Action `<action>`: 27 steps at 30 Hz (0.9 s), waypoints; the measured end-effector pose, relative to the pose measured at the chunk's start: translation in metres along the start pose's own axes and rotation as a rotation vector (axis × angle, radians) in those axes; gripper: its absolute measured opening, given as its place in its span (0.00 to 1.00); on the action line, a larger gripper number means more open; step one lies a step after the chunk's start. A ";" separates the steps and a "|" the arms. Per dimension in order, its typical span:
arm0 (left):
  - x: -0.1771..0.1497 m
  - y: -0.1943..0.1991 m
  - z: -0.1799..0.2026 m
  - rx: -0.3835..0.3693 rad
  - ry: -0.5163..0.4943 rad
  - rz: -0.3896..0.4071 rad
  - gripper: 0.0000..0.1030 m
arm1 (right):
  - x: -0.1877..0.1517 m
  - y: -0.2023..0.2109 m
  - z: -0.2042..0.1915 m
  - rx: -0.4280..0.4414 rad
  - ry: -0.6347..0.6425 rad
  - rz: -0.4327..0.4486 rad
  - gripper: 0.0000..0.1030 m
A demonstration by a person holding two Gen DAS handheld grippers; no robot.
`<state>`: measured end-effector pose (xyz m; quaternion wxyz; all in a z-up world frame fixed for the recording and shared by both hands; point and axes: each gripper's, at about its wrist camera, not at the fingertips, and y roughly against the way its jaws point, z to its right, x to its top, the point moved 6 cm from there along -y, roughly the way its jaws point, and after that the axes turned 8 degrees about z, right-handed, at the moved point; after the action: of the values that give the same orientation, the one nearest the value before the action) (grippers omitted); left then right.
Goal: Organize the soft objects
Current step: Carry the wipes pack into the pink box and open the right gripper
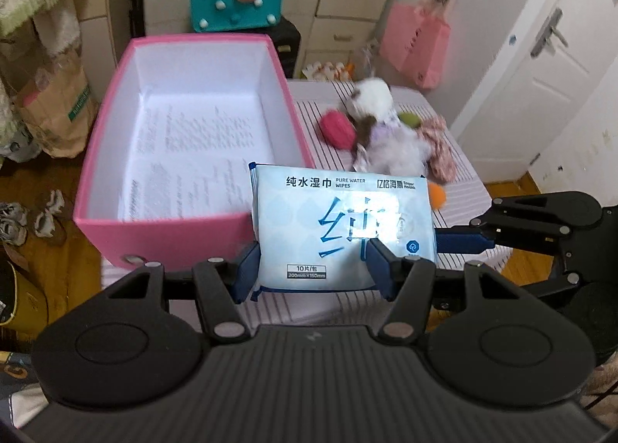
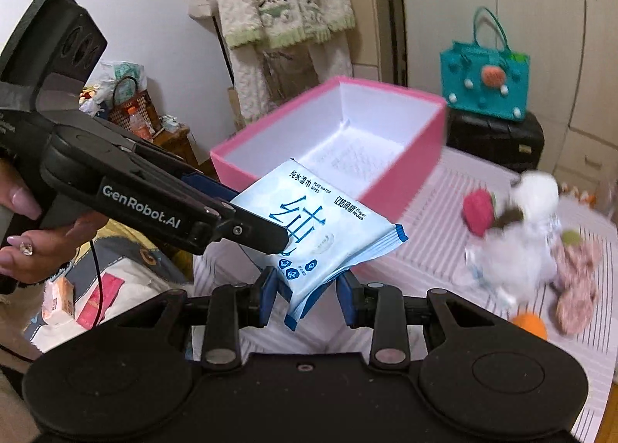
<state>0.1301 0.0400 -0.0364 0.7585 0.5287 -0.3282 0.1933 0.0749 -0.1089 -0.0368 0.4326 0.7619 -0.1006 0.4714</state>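
Blue-white wet wipes pack point(image 1: 343, 226) sits mid-frame, pinched by both claws w/ the pink box point(image 1: 116, 203) just behind it; left gripper point(image 1: 313, 267) and right gripper point(image 2: 307, 298) each closed on it, so uneven letting go prob drops it short of the box.

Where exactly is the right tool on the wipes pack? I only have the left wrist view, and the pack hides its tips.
Observer: The right tool has its fingers on either side of the lower corner of the wipes pack. I cannot tell whether they pinch it.
Operator: Who holds the left tool?
Observer: A hand with pale painted nails grips its handle.
Operator: Anything left of the pink box that I miss?
Observer: A wicker basket stands there, near the wall.
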 end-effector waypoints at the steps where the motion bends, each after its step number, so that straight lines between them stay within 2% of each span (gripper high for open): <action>1: 0.004 0.002 -0.005 0.003 0.002 0.011 0.56 | 0.006 -0.002 -0.002 0.001 0.014 0.007 0.38; 7: 0.025 0.003 -0.036 0.018 0.039 0.097 0.56 | 0.039 -0.022 -0.006 0.008 0.046 0.051 0.38; 12: 0.049 -0.020 -0.069 0.045 0.095 0.094 0.56 | 0.063 -0.053 -0.002 0.006 0.071 0.066 0.38; 15: 0.062 -0.039 -0.089 0.056 0.118 0.055 0.56 | 0.078 -0.078 0.008 0.015 0.066 0.057 0.38; 20: 0.077 -0.080 -0.116 0.081 0.114 -0.073 0.56 | 0.094 -0.125 0.026 0.042 0.037 -0.015 0.38; 24: 0.073 -0.102 -0.127 0.091 0.107 -0.178 0.56 | 0.092 -0.160 0.036 0.066 -0.002 -0.097 0.38; 27: 0.070 -0.111 -0.132 0.100 0.095 -0.212 0.56 | 0.082 -0.174 0.035 0.062 0.005 -0.141 0.38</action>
<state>0.2897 0.1184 -0.0916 0.7621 0.5879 -0.2239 0.1530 0.2386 -0.0087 -0.0755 0.4412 0.7790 -0.0309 0.4444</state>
